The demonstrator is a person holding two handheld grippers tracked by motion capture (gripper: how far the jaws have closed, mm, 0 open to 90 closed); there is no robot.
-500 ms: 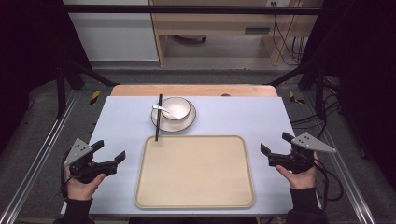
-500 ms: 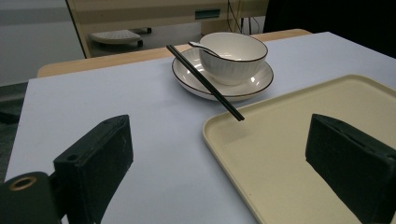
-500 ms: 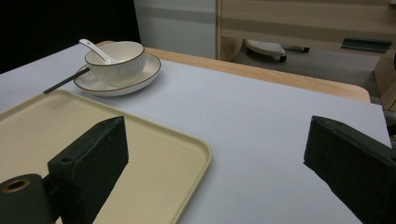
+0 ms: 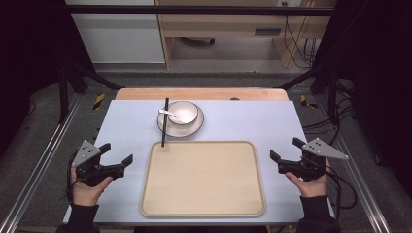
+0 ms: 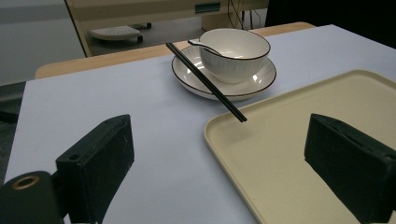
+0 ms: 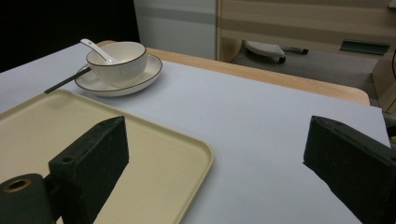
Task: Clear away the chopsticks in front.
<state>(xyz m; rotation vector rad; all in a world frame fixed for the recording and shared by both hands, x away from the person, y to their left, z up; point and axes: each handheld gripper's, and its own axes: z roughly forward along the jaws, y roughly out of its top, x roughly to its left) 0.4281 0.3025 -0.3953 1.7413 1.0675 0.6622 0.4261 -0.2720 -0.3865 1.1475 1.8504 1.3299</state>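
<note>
The high view takes in both hands at once: the left gripper (image 4: 119, 154) sits just off the left edge of the tray (image 4: 203, 208), the right gripper (image 4: 284, 153) just off its right edge, each held by a hand over the pale blue table (image 4: 252, 121). The left gripper view brings out what the high view leaves too small to read: the bowl's (image 5: 236, 53) ribbed wall and dark rim line, and the far tip of the chopsticks (image 5: 205, 81) resting over the tray's corner. The right gripper view shows the spoon's (image 6: 95, 50) white handle rising out of the bowl.

The tray is beige, rectangular, with rounded corners and a raised rim, and nothing lies in it. Beyond its far left corner stands a white plate (image 4: 194, 129) carrying the bowl, with the black chopsticks leaning across the plate's left rim.

Both grippers stand with jaws spread wide and nothing between them. The tray lies between the two grippers, near each but touching neither; the plate and bowl stand well ahead of both.
</note>
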